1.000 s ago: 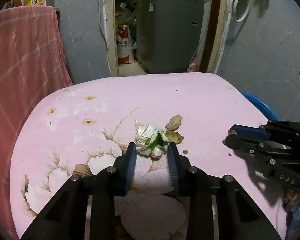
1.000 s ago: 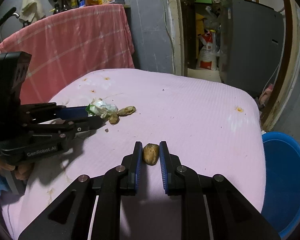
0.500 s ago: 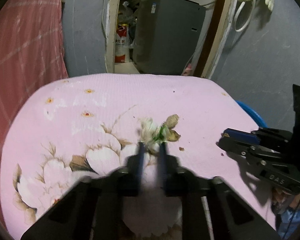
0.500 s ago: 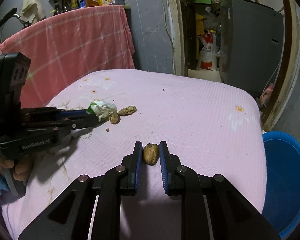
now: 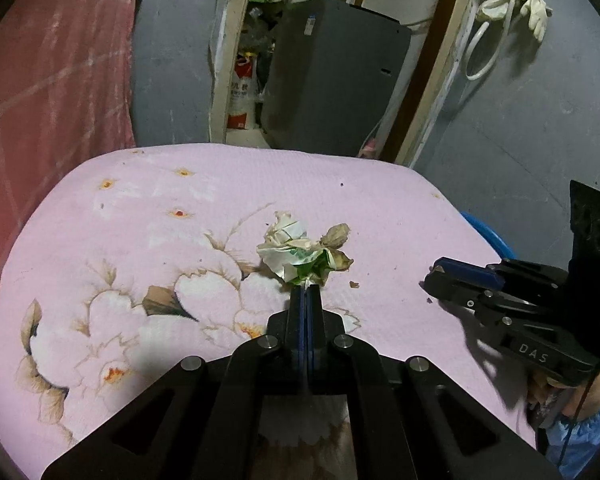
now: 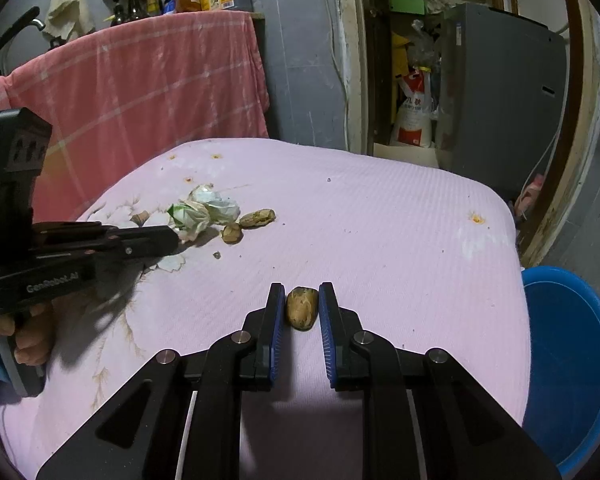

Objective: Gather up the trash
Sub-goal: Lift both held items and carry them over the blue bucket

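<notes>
A crumpled white and green paper wad [image 5: 296, 250] lies on the pink flowered tablecloth [image 5: 140, 216]. My left gripper [image 5: 305, 290] is shut on the wad's near edge, pads pressed together; it also shows in the right wrist view [image 6: 172, 236] at the wad [image 6: 208, 212]. Two peanut shells [image 6: 258, 218] lie beside the wad. My right gripper [image 6: 302, 304] is partly open around a brown peanut shell [image 6: 301, 307] on the cloth, pads close on both sides. A blue bucket [image 6: 568, 360] stands below the table's right edge.
A pink towel [image 6: 140, 92] hangs behind the table on the left. A grey appliance [image 6: 500, 96] and a bag stand in the doorway beyond. Small crumbs [image 5: 354, 284] lie near the wad. The bucket's rim shows in the left wrist view [image 5: 488, 232].
My left gripper went from open around the paper wad to shut on its near edge, and the wad has shifted slightly. The right gripper has stayed around the peanut shell.
</notes>
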Action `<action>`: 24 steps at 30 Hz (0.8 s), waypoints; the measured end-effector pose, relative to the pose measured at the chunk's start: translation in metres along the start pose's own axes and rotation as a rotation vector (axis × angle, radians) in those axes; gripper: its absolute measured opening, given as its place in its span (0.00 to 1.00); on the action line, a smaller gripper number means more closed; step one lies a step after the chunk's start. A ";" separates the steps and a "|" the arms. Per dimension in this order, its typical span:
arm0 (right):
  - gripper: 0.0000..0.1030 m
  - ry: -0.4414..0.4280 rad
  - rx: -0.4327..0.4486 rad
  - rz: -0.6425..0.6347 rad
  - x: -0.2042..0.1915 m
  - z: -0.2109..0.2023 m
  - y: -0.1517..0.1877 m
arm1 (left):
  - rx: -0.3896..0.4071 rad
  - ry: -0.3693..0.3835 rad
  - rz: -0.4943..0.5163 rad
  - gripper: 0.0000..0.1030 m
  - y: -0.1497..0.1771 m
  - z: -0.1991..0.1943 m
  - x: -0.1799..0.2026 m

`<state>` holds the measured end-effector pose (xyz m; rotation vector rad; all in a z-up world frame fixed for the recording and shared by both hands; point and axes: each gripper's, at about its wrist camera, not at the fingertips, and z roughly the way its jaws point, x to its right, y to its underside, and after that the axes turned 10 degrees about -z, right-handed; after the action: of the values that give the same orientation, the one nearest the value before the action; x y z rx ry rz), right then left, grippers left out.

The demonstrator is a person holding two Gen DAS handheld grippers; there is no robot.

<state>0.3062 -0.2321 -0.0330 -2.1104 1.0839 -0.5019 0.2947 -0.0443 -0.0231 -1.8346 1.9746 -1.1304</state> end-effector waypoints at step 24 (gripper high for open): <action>0.15 0.059 0.322 0.021 0.004 -0.063 0.003 | 0.318 -0.003 0.114 0.00 0.020 -0.058 0.056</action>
<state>0.2685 -0.2625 0.0082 -1.8113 0.9831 -0.6840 0.2323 -0.0753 0.0216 -1.5418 1.7512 -1.3157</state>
